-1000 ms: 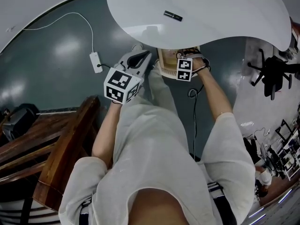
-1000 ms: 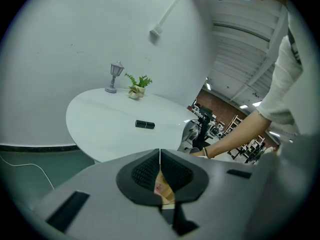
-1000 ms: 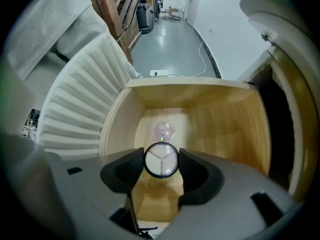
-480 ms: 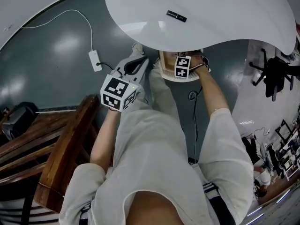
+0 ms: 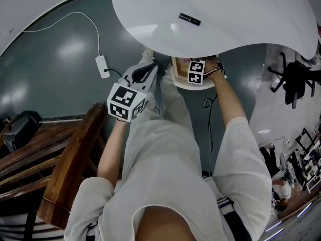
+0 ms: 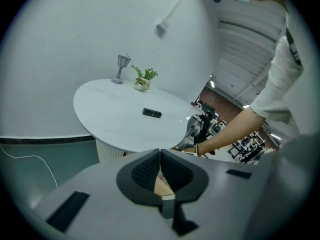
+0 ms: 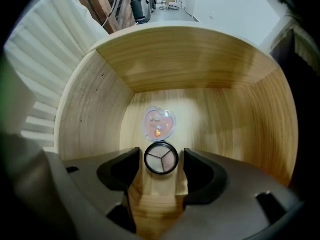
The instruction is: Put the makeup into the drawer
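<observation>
Matt wooden drawer (image 7: 90,99), glossy table (image 5: 241,14)

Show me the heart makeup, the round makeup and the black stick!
heart-shaped compact (image 7: 159,124): right gripper view, its clear lid.
round compact (image 7: 161,158): right gripper view, its middle.
black tube (image 5: 189,18): head view, its middle.

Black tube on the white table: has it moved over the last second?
No. The black tube lies at the same spot on the white table, equally far from its near edge.

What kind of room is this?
Probably a studio or workshop corner set up like a home: a white table with a little lamp and plant, and a wooden drawer holding makeup.
</observation>
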### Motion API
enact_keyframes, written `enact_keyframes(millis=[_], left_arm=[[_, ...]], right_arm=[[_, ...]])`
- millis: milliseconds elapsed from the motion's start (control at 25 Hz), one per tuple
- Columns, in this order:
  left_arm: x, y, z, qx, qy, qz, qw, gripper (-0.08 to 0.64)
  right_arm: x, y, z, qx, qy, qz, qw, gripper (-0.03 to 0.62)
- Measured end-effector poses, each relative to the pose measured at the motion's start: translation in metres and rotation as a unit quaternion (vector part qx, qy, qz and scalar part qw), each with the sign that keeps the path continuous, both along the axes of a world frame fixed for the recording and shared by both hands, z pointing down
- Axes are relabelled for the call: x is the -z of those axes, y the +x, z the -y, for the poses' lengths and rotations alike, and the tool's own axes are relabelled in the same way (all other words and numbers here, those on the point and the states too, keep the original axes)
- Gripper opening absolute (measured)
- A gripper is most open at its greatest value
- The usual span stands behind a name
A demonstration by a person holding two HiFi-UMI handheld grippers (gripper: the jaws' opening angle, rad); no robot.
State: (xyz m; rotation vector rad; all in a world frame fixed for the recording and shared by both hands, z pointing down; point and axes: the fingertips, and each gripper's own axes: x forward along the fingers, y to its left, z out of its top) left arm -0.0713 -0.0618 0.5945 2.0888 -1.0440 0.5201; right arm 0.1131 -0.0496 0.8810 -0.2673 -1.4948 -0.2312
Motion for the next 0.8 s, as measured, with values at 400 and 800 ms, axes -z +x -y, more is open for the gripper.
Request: enact_keyframes(millis=[400, 800], left_arm=[[0.015, 0.01, 0.004, 0.001, 0.014, -0.007, 0.9999, 0.014], [0.04, 0.013, 0.004, 0.009, 0.046, 0.004, 0.9989, 0.014]], right_arm=[[0.041, -0.008, -0.003, 0.059, 0.033, 0.032, 0.997, 0.242], [0.099, -0.015, -0.014, 0.061, 0.074, 0.087, 0.992, 0.224]])
